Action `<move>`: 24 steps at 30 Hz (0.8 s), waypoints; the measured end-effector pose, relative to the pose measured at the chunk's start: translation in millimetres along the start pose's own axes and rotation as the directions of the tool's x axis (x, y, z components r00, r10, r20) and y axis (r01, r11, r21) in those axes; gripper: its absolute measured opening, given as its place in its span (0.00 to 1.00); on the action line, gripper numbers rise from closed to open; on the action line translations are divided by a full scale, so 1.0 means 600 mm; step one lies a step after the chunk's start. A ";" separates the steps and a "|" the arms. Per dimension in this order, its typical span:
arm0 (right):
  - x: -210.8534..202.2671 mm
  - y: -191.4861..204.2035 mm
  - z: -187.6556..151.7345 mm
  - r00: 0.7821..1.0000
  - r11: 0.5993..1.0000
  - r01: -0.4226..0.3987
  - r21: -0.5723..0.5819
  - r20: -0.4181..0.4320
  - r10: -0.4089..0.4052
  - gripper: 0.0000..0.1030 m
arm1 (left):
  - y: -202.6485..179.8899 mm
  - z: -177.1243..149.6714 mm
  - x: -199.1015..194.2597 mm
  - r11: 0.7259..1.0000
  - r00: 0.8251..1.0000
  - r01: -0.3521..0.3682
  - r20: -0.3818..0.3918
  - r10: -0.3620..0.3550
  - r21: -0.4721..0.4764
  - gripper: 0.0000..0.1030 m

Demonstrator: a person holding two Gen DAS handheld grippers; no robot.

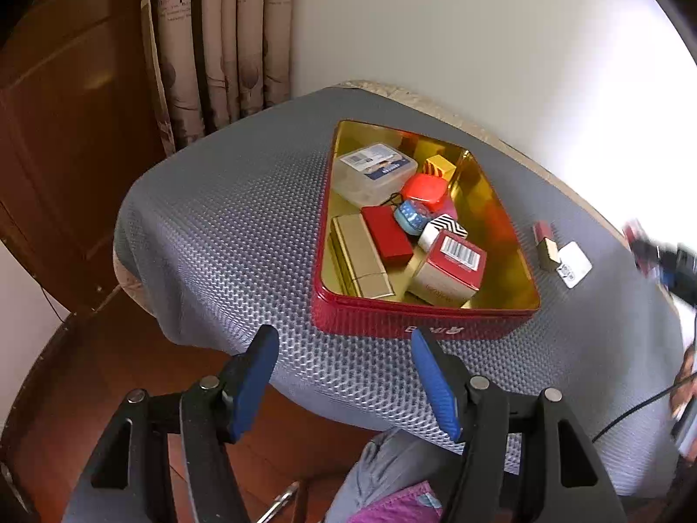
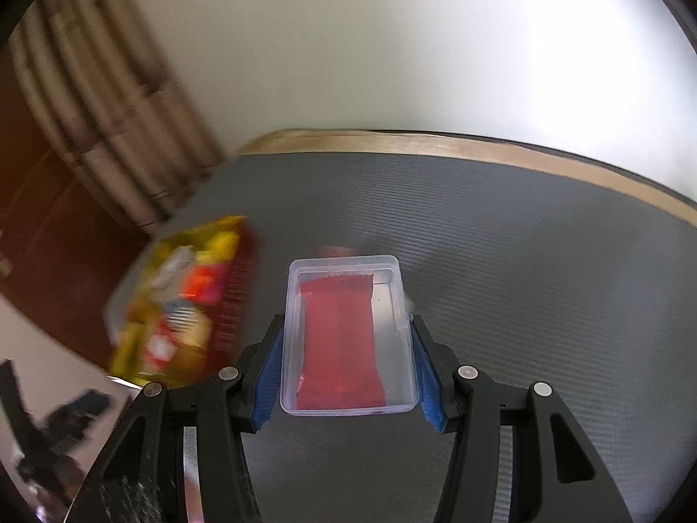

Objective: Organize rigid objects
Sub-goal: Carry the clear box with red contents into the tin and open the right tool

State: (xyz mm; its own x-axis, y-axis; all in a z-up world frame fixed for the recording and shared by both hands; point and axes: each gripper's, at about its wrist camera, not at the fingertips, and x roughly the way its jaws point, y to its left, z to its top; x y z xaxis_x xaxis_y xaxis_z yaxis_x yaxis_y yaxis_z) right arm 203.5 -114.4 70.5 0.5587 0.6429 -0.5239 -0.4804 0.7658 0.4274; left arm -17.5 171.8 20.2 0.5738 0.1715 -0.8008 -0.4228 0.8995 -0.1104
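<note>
Both wrist views face the wall, sharing red tin.

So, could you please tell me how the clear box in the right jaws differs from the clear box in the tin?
The held clear box shows a red packet inside; the clear box in the red tin carries a blue-and-white label. The first is gripped above the mat, the second rests among other items. Both are transparent rectangular plastic.

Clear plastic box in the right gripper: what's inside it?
The clear plastic box, clamped by the right gripper, holds one flat red packet. Anything beneath that packet is covered.
</note>
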 end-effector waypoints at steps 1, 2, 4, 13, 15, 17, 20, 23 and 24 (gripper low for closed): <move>0.010 0.027 0.009 1.000 1.000 -0.026 -0.017 -0.009 0.025 0.49 | -0.001 0.000 0.001 1.000 1.000 -0.005 -0.001 0.005 0.004 0.63; 0.024 0.055 0.020 0.998 0.998 -0.053 -0.035 -0.023 0.053 0.49 | -0.002 -0.001 0.003 1.000 1.000 -0.008 -0.008 0.008 0.009 0.63; 0.061 0.117 0.035 0.994 0.993 -0.097 -0.072 -0.054 0.093 0.49 | -0.003 -0.002 0.007 1.000 1.000 -0.002 -0.023 0.002 0.013 0.63; 0.206 0.241 0.047 0.985 0.982 -0.108 -0.156 -0.148 0.085 0.49 | -0.004 -0.010 0.041 1.000 0.994 0.014 -0.105 -0.013 0.010 0.63; 0.229 0.250 0.052 0.984 0.982 -0.100 -0.161 -0.160 0.074 0.49 | -0.004 -0.011 0.043 1.000 0.994 0.010 -0.106 -0.008 0.011 0.63; 0.241 0.254 0.052 0.985 0.982 -0.083 -0.170 -0.163 0.055 0.49 | -0.004 -0.011 0.046 1.000 0.993 0.006 -0.116 -0.004 0.016 0.63; 0.260 0.256 0.049 0.983 0.983 -0.079 -0.166 -0.177 0.049 0.49 | -0.001 -0.013 0.050 1.000 0.991 0.012 -0.133 -0.011 0.009 0.63; 0.270 0.257 0.047 0.984 0.981 -0.061 -0.183 -0.179 0.028 0.49 | 0.001 -0.013 0.054 1.000 0.989 0.003 -0.149 -0.002 0.007 0.63; 0.269 0.259 0.048 0.985 0.979 -0.054 -0.195 -0.172 0.020 0.49 | 0.002 -0.013 0.055 1.000 0.988 0.003 -0.153 -0.002 0.005 0.63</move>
State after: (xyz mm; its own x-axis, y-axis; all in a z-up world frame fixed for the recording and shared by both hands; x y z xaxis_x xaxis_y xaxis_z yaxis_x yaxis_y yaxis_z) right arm 238.5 108.9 73.3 0.4241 0.6463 -0.6344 -0.6324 0.7128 0.3034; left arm -4.6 175.2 -11.1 0.4609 0.1059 -0.8811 -0.4174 0.9021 -0.1099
